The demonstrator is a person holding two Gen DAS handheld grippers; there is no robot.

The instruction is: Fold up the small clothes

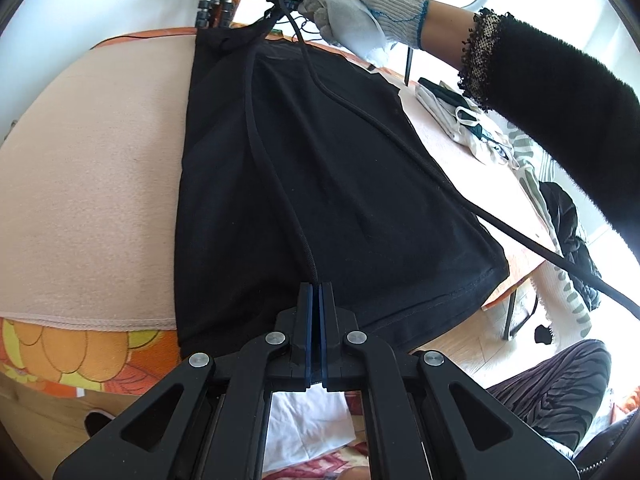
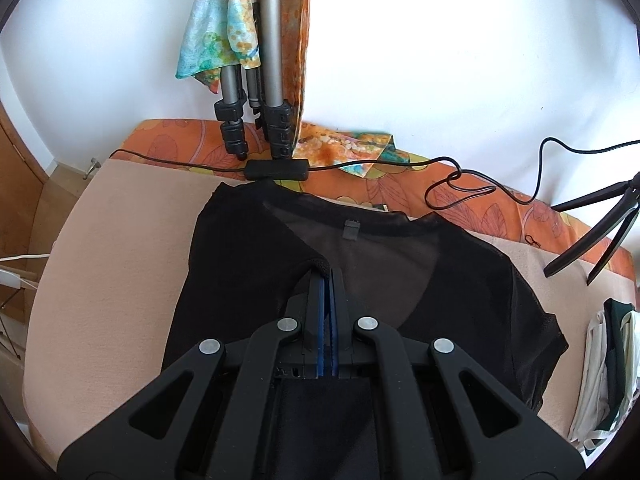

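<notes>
One black top (image 2: 248,280) lies on one beige blanket (image 2: 112,260), which covers one orange floral sheet (image 2: 500,208). Two grippers show, the left gripper (image 1: 319,286) and the right gripper (image 2: 330,274), each closed on a fold of the top. One gloved hand (image 1: 352,4) appears at twelve o'clock. Three tripod legs (image 2: 272,80) stand at twelve o'clock, with one patterned scarf (image 2: 216,40) hanging there. One heap of other clothes (image 1: 480,132) sits at three o'clock, perhaps several garments.
</notes>
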